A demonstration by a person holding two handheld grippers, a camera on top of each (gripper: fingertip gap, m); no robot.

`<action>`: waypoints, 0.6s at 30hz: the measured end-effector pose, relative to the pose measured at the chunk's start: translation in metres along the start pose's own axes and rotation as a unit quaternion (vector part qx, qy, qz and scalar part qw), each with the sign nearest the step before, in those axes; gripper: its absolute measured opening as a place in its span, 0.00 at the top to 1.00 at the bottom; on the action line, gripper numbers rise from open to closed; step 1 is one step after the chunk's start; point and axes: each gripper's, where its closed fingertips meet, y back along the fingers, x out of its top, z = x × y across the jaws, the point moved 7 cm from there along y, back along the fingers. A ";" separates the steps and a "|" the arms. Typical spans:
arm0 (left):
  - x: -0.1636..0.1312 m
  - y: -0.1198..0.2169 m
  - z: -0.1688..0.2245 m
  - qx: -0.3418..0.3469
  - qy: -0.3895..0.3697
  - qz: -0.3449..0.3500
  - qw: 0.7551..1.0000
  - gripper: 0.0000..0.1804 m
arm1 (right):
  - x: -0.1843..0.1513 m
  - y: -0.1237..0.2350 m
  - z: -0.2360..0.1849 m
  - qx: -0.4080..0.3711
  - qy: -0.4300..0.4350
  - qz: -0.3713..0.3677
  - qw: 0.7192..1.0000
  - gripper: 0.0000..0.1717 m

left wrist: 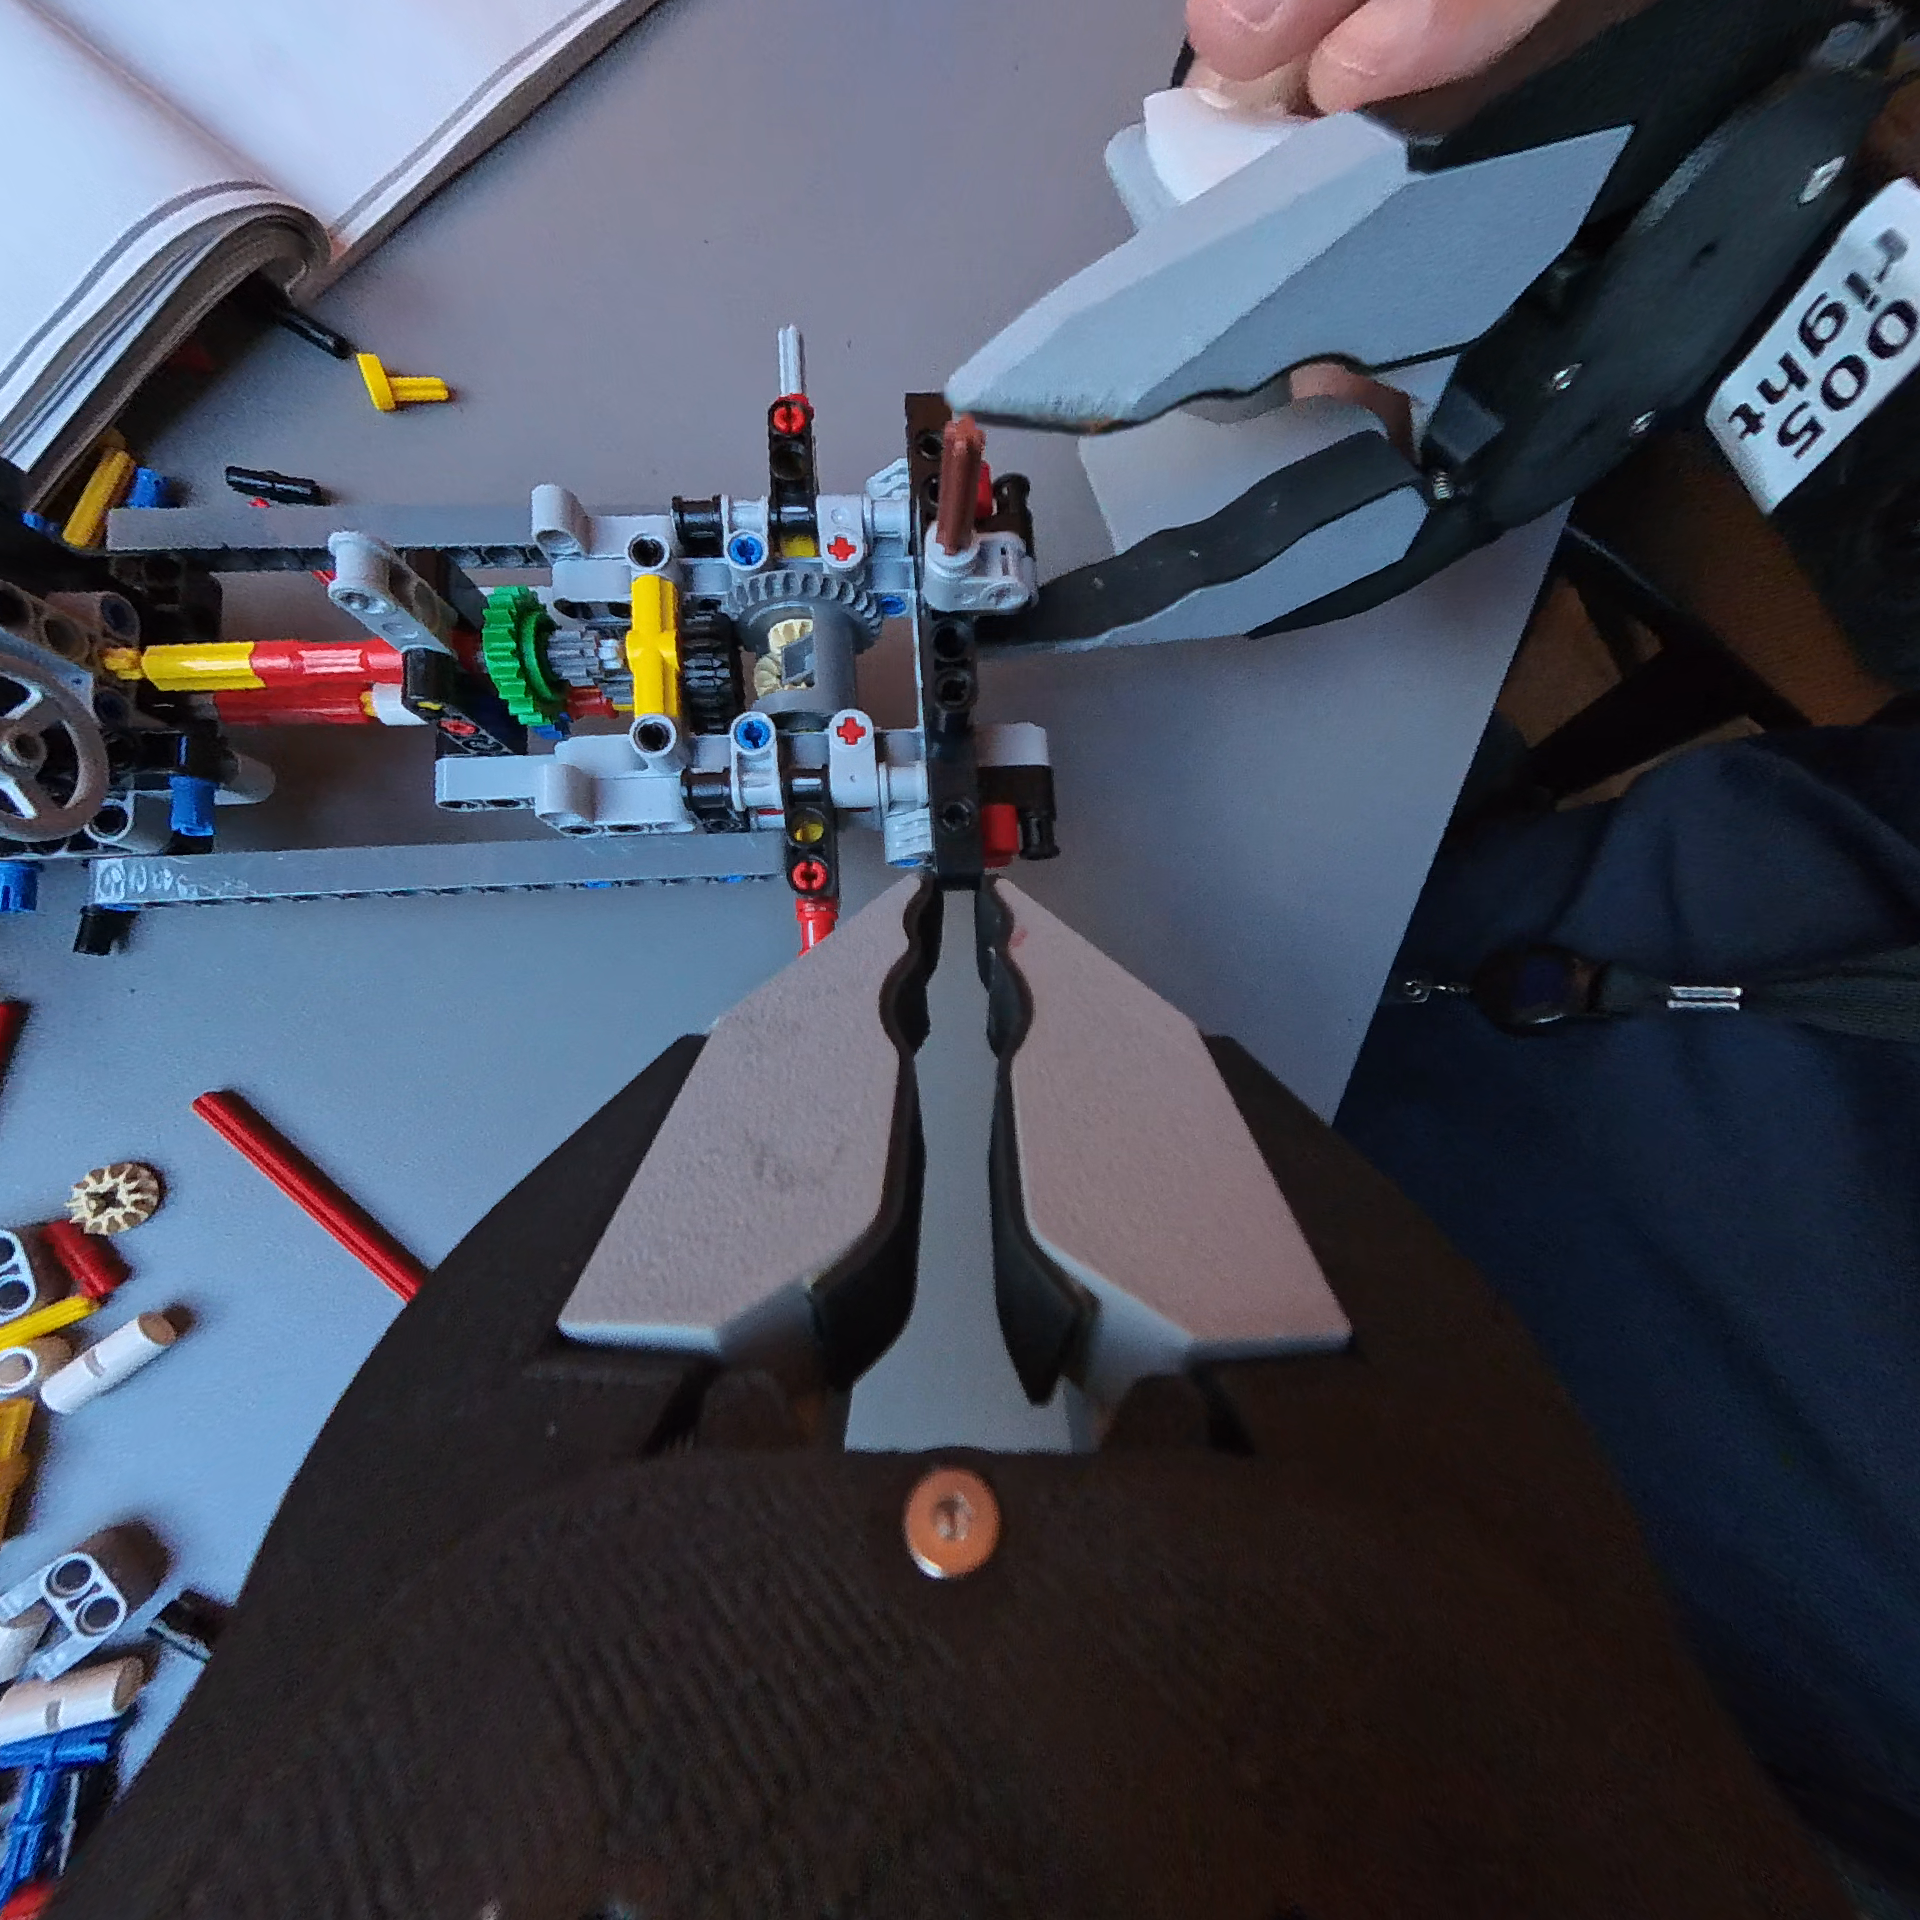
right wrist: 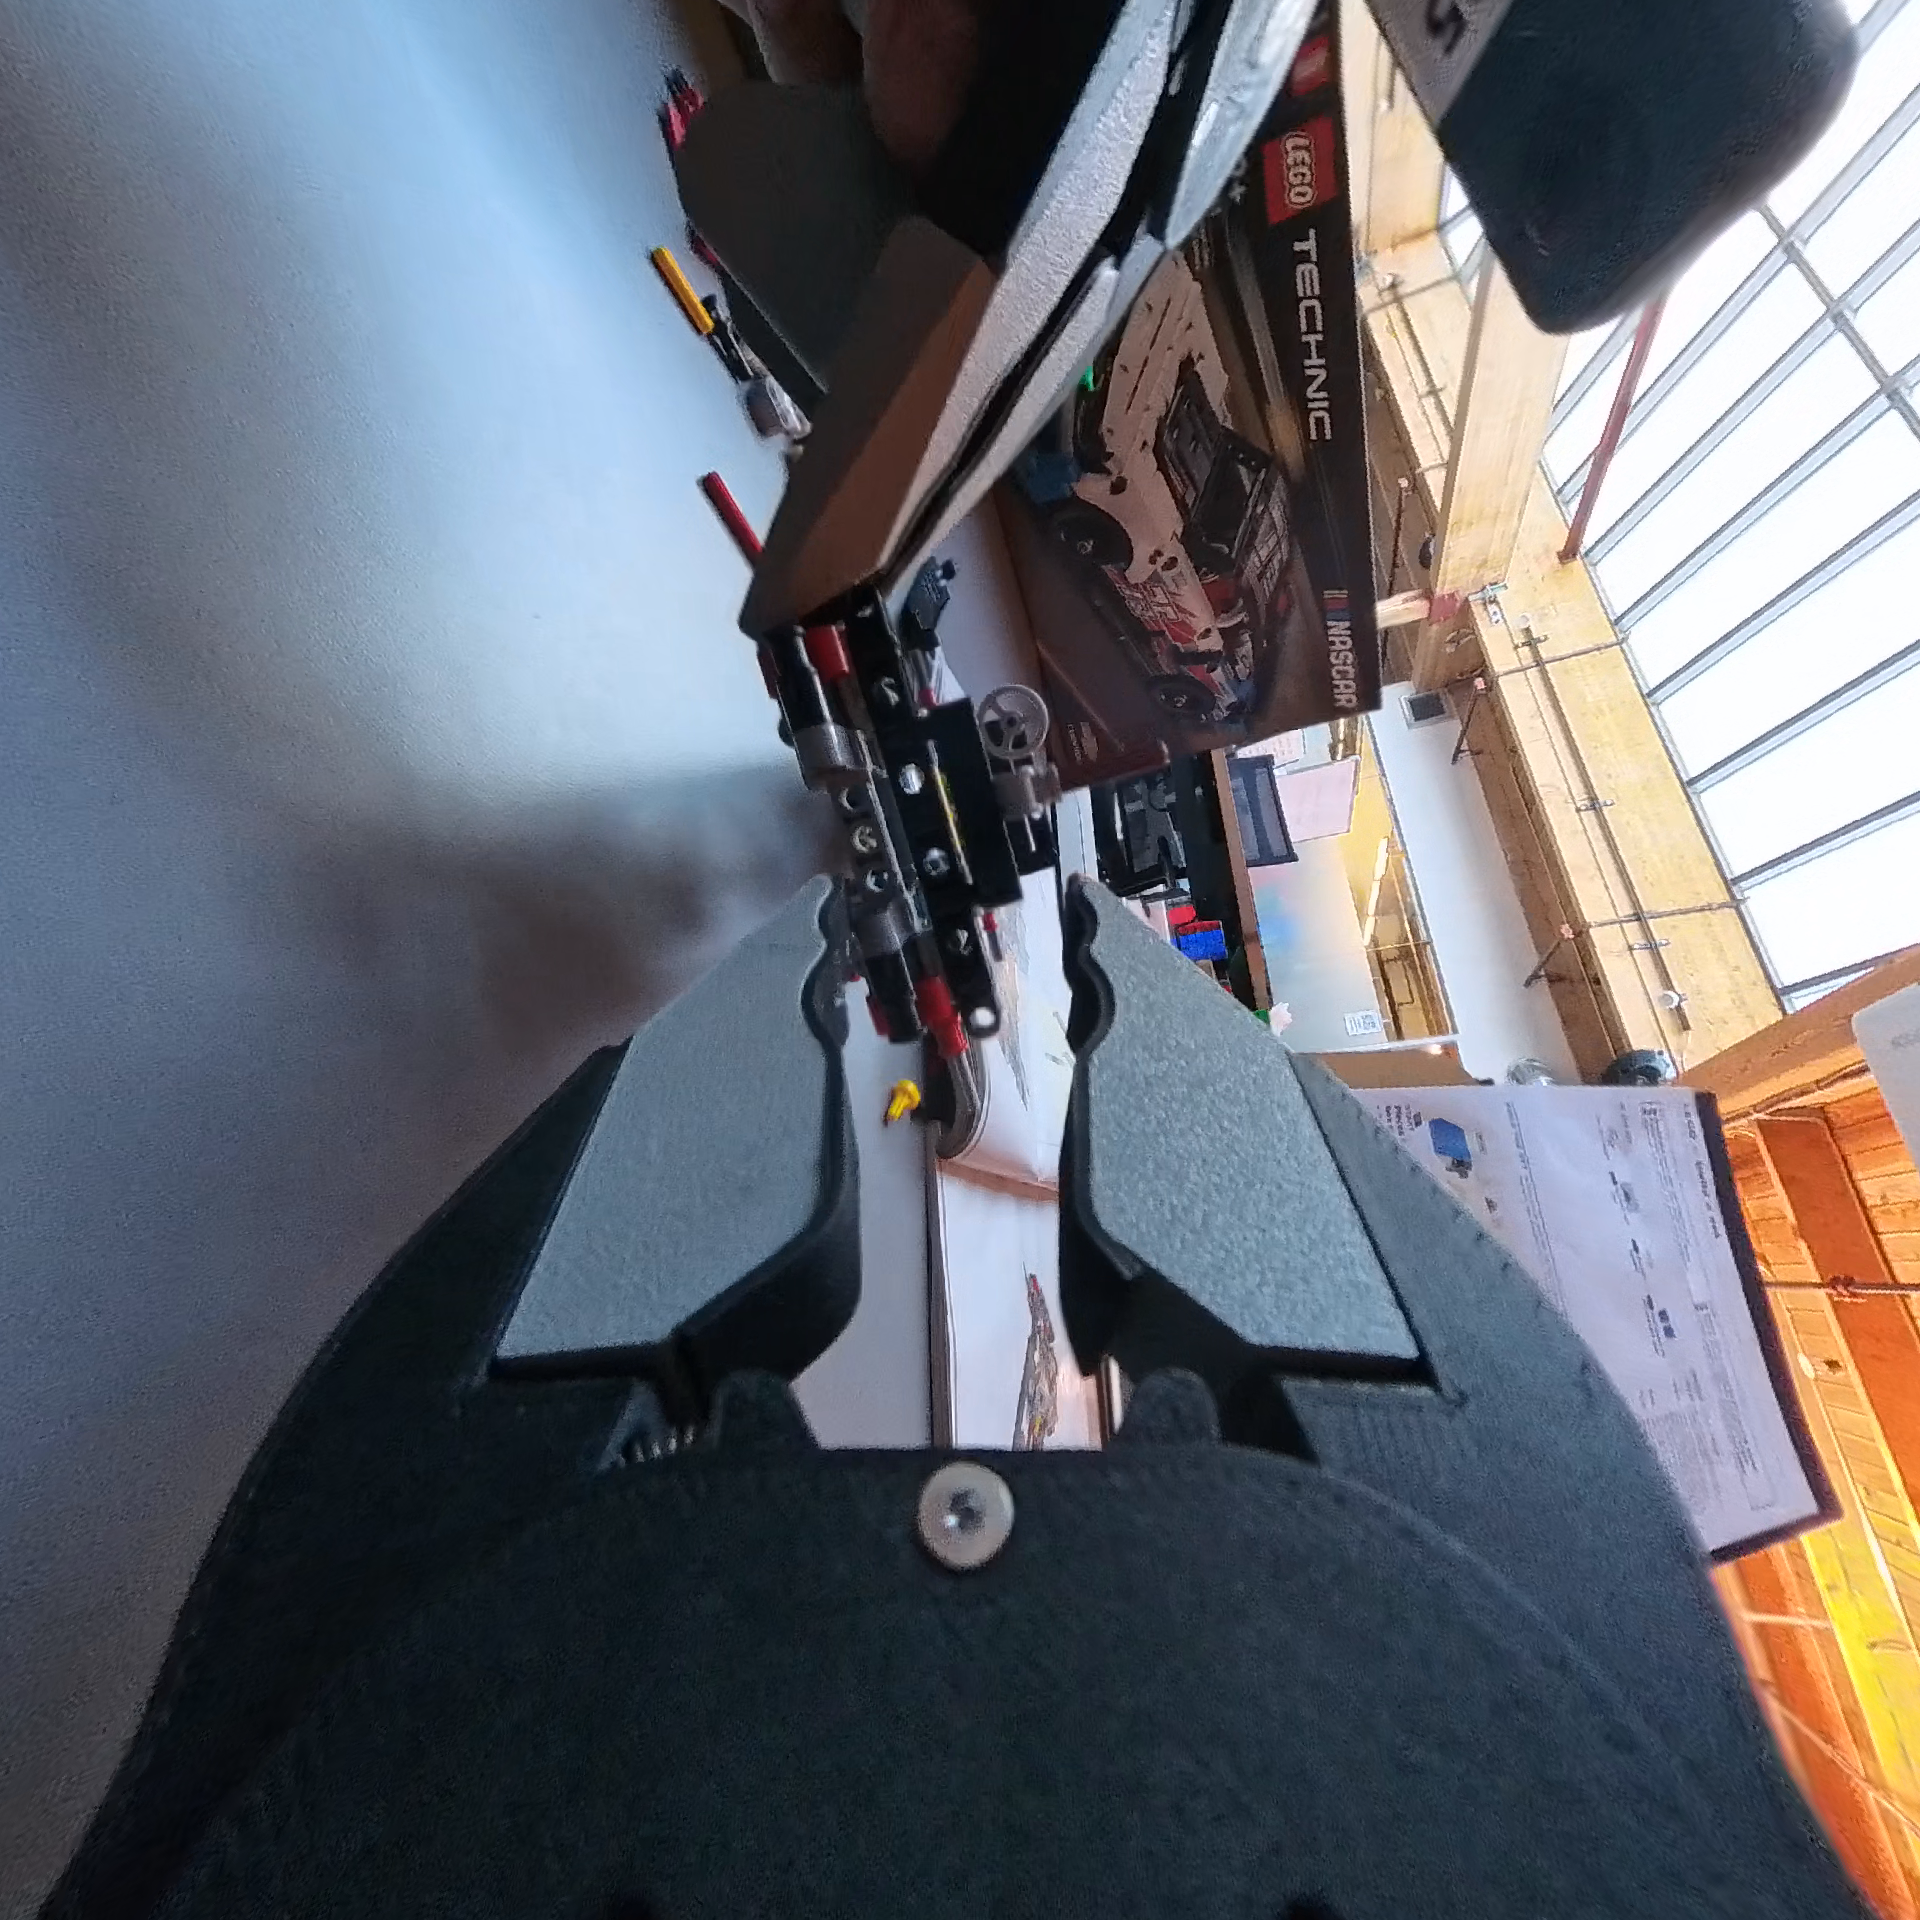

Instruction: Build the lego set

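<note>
Chassis (left wrist: 727, 665) multicoloured (geared); black beam (left wrist: 951, 769) in left jaws.

A grey tabletop (left wrist: 644, 208) carries a half-built brick model (left wrist: 665, 665), loose pieces (left wrist: 83, 1351), a red rod (left wrist: 307, 1195) and an open booklet (left wrist: 156, 156).

a white label (left wrist: 1813, 343) with dark printed characters sits on my right gripper (left wrist: 977, 520), right of the brick model (left wrist: 727, 665). beyond the model stands a dark toy box (right wrist: 1299, 416) with brand lettering and a car picture. right of it, a finely printed sheet (right wrist: 1662, 1299), too small to read.
</note>
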 end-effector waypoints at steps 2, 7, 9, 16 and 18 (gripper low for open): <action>0.001 -0.001 0.001 0.001 0.000 -0.005 1.000 0.97 | 0.003 -0.004 -0.001 0.004 0.006 -0.005 1.000 0.79; 0.003 -0.002 -0.001 0.013 0.003 -0.012 1.000 0.98 | 0.003 -0.009 -0.005 0.006 0.009 -0.016 1.000 0.83; 0.004 -0.002 -0.002 0.007 0.009 -0.011 1.000 0.98 | 0.003 -0.009 -0.007 -0.009 0.029 -0.012 0.999 0.83; 0.007 0.001 -0.004 0.000 0.013 -0.014 1.000 0.98 | 0.001 -0.008 -0.007 -0.047 0.054 -0.012 0.997 0.84; 0.008 0.002 -0.005 -0.002 0.015 -0.014 1.000 0.98 | -0.001 -0.009 -0.004 -0.026 0.023 -0.028 0.999 0.80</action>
